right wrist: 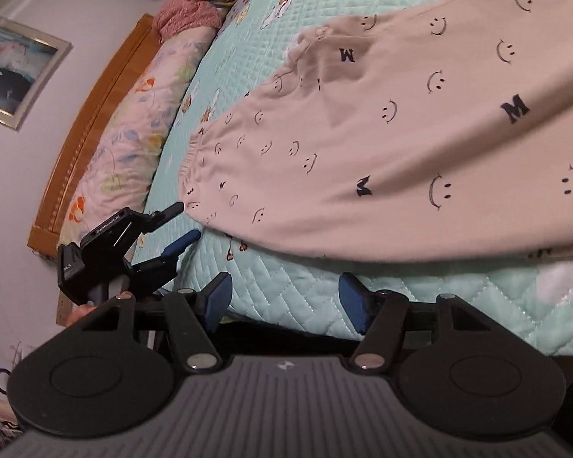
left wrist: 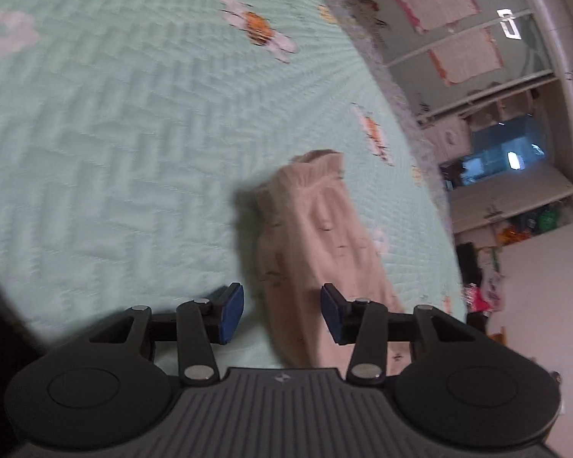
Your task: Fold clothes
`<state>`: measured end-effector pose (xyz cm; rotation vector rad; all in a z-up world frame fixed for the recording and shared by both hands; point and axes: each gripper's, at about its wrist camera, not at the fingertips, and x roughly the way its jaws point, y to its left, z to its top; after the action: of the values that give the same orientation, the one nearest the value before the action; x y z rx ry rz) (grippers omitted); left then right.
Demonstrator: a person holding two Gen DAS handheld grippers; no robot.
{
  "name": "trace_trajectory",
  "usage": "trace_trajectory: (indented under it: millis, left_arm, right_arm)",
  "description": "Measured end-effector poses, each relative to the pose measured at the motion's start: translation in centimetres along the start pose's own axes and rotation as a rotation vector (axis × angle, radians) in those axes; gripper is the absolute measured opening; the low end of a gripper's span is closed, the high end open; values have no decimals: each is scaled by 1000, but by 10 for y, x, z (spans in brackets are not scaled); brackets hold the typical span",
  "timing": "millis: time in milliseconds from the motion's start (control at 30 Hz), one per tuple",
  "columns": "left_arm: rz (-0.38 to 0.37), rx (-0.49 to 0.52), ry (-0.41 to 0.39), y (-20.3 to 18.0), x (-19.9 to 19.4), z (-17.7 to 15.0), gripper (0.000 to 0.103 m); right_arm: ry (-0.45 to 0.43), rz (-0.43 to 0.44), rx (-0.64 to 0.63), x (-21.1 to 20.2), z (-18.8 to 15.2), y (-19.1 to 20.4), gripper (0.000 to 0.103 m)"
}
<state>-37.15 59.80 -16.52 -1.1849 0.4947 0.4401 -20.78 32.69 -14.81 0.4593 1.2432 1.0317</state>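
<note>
Beige trousers (right wrist: 363, 133) printed with smiley faces and letters lie spread on a mint quilted bedspread (right wrist: 286, 290). In the left wrist view one gathered-cuff leg (left wrist: 317, 221) stretches away from my left gripper (left wrist: 282, 311). Its blue pads stand apart, and the near end of the leg shows between them without being pinched. The right wrist view shows the same left gripper (right wrist: 189, 221) at the bed's side, just by the trouser cuff. My right gripper (right wrist: 286, 299) is open over the bed's near edge, below the trousers, with nothing between its pads.
A floral pillow (right wrist: 133, 133) and a pink blanket (right wrist: 187, 11) lie along a wooden headboard (right wrist: 95, 114). A framed picture (right wrist: 15, 72) hangs on the wall. Beyond the bed's far edge stand wardrobe shelves (left wrist: 477, 57) and clutter on the floor (left wrist: 485, 290).
</note>
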Motion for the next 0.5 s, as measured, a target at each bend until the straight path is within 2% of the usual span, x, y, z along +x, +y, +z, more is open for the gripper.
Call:
trace_trajectory:
  millis: [67,200,267,300,333,433,500]
  left_arm:
    - [0,14,-9,-3,10,1,53]
    - [-11,19,-15,-1,22,5,55]
    - [-9,51,-10,-3,26,6,49]
    - [-5,70,-6,-4,28,6,20]
    - [15,93,-6,-6,29,5,3]
    - [79,144,-25,-13,30,0,3]
    - [95,168,-32,-17,29,-2,4]
  right_arm:
    - [3,-9,-19,-1,0,3,64]
    - [-22,-4,-14,-9,1,4,66]
    - [-59,7,13,-19,1,-2,66]
    - [-97,20,42,-29,1,-7,66]
    - [-146,31,74,-41,0,-14,66]
    - [-360,31,201,-94,-5,-45,66]
    - [-546,-20,298,-138,-17,-71,66]
